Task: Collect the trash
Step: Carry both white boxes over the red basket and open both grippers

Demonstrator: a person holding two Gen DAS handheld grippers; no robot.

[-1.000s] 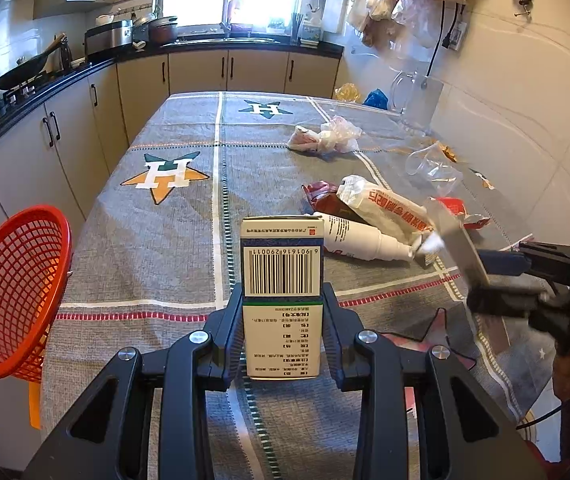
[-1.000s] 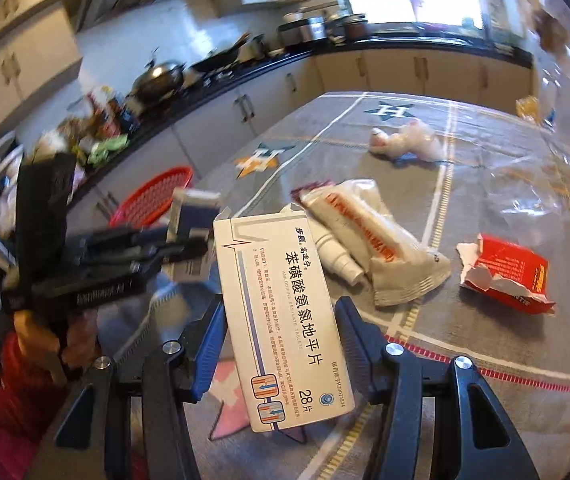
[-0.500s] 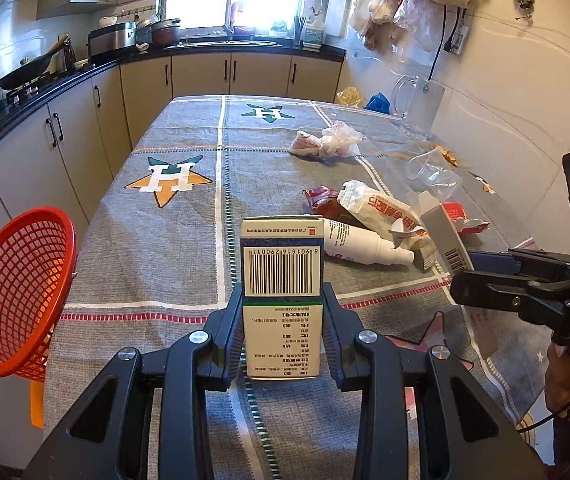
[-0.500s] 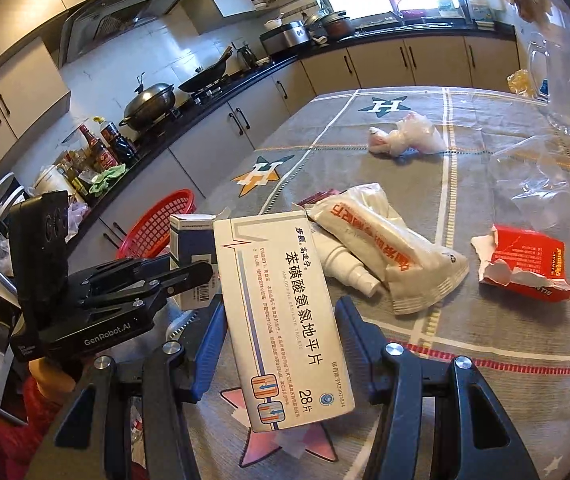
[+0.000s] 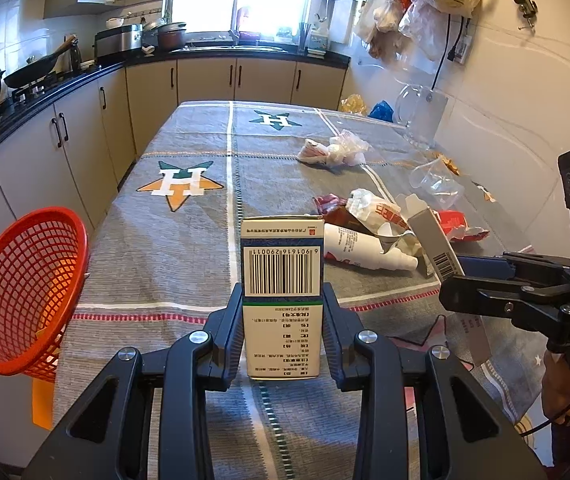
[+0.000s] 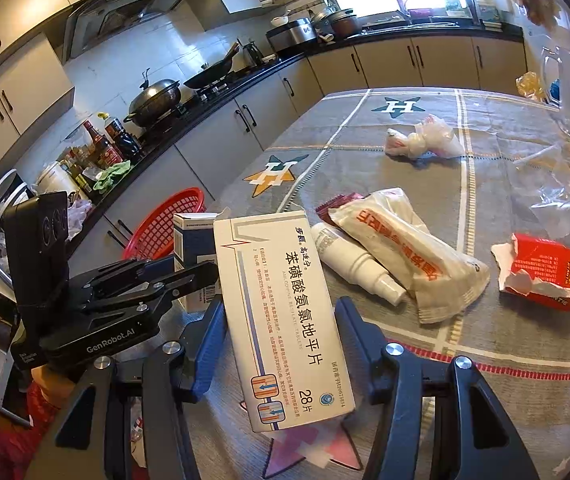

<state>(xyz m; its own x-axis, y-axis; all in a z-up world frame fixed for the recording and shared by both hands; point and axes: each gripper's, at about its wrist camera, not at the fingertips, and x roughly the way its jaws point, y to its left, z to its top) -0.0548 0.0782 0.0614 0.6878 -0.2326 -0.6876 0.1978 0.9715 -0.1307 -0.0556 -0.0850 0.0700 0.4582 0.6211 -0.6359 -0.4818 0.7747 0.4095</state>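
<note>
My left gripper (image 5: 282,312) is shut on a small medicine box with a barcode (image 5: 282,280), held upright above the near end of the table. It shows from the side in the right wrist view (image 6: 195,248). My right gripper (image 6: 281,320) is shut on a flat white tablet box (image 6: 281,312); in the left wrist view that box (image 5: 437,246) sticks up from the right gripper's fingers (image 5: 485,284). A red mesh basket (image 5: 25,292) hangs off the table's left edge.
On the grey star-patterned tablecloth (image 5: 189,248) lie a white spray bottle (image 5: 361,246), a white pouch with orange print (image 6: 405,248), a torn red packet (image 6: 541,272), a crumpled plastic bag (image 5: 333,150) and a clear plastic cup (image 5: 437,180). Kitchen counters run along the left.
The right gripper with its tablet box has moved nearer and lower at the right of the left wrist view. The left gripper has drawn back slightly, box still held.
</note>
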